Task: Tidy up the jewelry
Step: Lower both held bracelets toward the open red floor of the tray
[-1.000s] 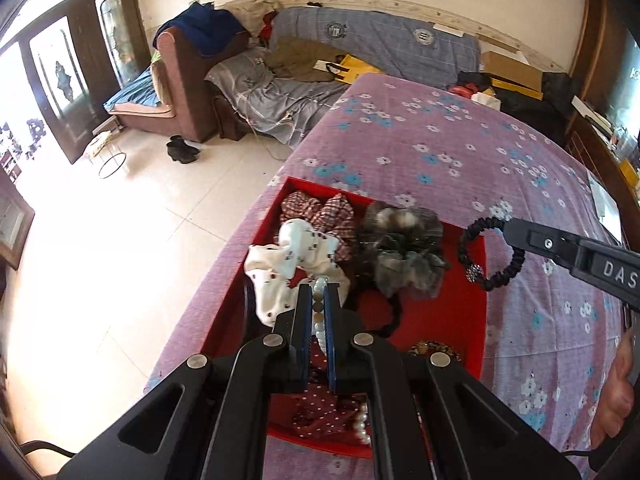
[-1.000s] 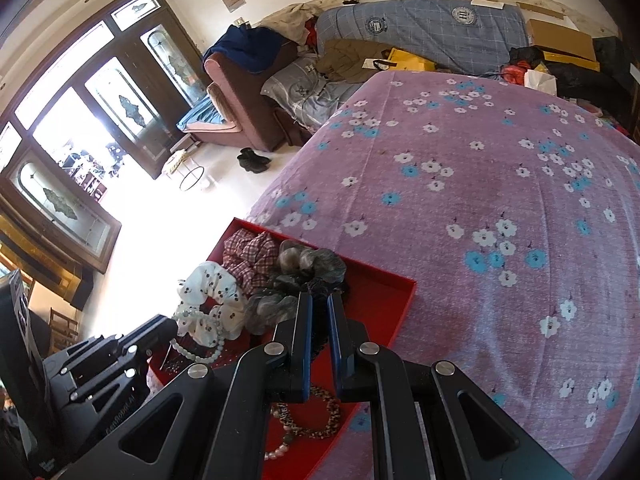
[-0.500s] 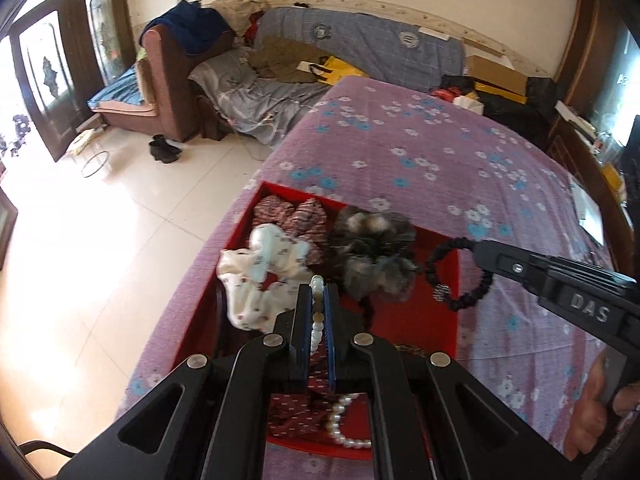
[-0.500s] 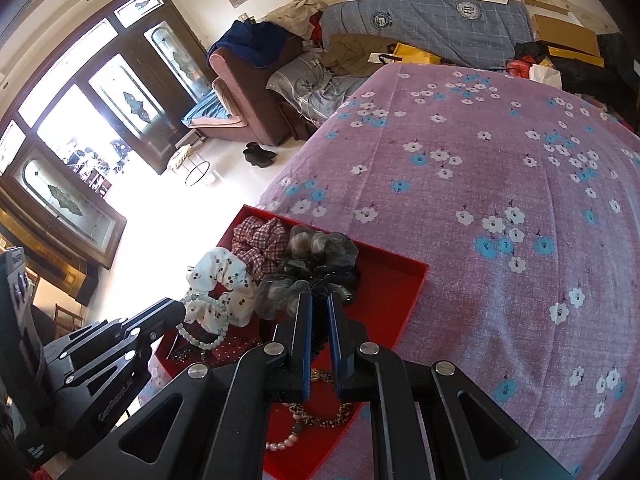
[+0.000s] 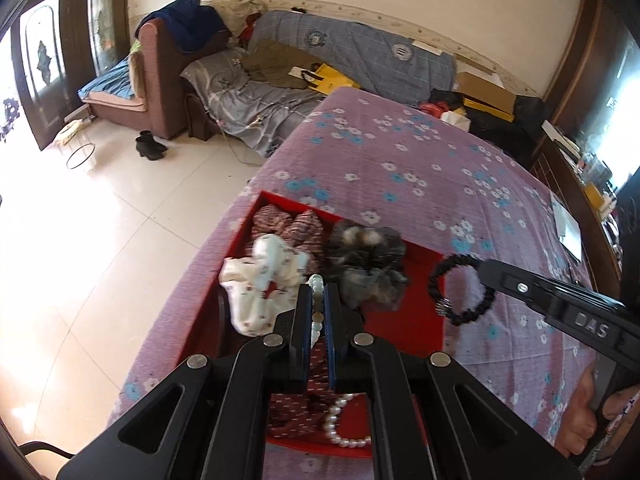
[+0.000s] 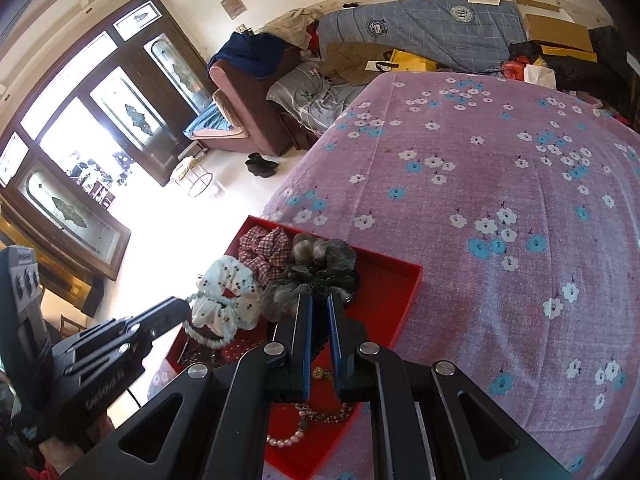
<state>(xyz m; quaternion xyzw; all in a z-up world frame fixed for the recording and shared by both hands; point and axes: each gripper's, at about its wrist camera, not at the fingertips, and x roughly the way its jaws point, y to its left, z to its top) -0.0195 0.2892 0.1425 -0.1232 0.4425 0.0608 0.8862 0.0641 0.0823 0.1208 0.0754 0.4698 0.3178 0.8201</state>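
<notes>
**Both Bracelets Held Above the Tray**

The left claw [image 5: 318, 308] is clamped on a pale green bead bracelet [image 5: 317, 300] above the shallow red rectangular tray [image 5: 404, 334]. The right claw [image 6: 319, 320] is clamped on a black beaded bracelet [image 5: 460, 294] above the tray's right rim. Lower each bracelet to bare tray floor, away from the fabric scrunchies [image 5: 264, 280], before releasing.

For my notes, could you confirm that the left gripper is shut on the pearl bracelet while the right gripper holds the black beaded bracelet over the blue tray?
One detail is off: the tray is red, not blue, as the left wrist view shows. The left gripper is shut on the pearl bracelet, and the right gripper holds the black beaded bracelet over the tray's right edge.
</notes>
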